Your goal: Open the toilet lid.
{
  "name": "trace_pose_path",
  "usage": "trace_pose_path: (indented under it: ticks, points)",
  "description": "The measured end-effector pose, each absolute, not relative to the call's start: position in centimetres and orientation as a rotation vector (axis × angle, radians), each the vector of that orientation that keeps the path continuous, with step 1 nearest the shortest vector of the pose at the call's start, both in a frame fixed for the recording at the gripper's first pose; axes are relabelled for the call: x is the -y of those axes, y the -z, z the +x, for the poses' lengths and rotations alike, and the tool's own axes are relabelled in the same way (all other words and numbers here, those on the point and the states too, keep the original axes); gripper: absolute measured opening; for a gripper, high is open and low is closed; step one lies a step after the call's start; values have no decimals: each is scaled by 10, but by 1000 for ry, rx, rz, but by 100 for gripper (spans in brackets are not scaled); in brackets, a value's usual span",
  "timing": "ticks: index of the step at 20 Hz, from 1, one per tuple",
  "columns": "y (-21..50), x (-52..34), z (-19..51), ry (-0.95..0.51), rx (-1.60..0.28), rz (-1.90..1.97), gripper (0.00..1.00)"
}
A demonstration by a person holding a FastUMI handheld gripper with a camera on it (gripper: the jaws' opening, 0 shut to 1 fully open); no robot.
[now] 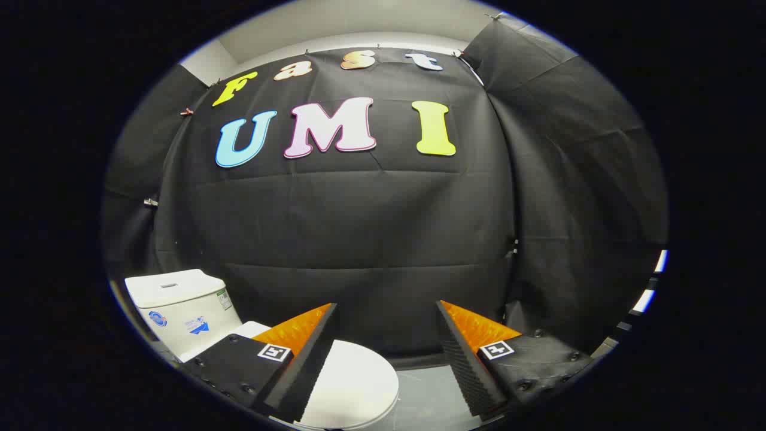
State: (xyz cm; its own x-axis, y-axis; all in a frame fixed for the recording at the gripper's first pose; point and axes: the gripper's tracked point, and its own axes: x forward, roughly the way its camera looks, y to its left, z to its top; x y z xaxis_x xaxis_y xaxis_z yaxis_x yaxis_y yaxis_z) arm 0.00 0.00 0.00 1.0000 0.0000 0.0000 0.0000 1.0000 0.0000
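Gripper view | hand-held gripper point(386, 311) spread | toilet lid point(353, 386) closed, below fingers

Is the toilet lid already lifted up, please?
No, the toilet lid lies flat and closed ahead of the tank, and the open gripper fingers touch nothing.

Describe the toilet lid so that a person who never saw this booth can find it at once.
Start at the white tank standing against the black cloth wall. In front of the tank sits the toilet lid, closed, below the open gripper and partly behind one finger. It is flat, rounded and plain white, while the tank is boxy with stickers.
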Motion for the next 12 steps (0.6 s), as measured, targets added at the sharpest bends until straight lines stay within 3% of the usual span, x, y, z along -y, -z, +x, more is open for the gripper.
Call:
trace_pose_path:
  ticks: [12]
  points:
    - [-1, -1, -1, -10, 5, 2, 99]
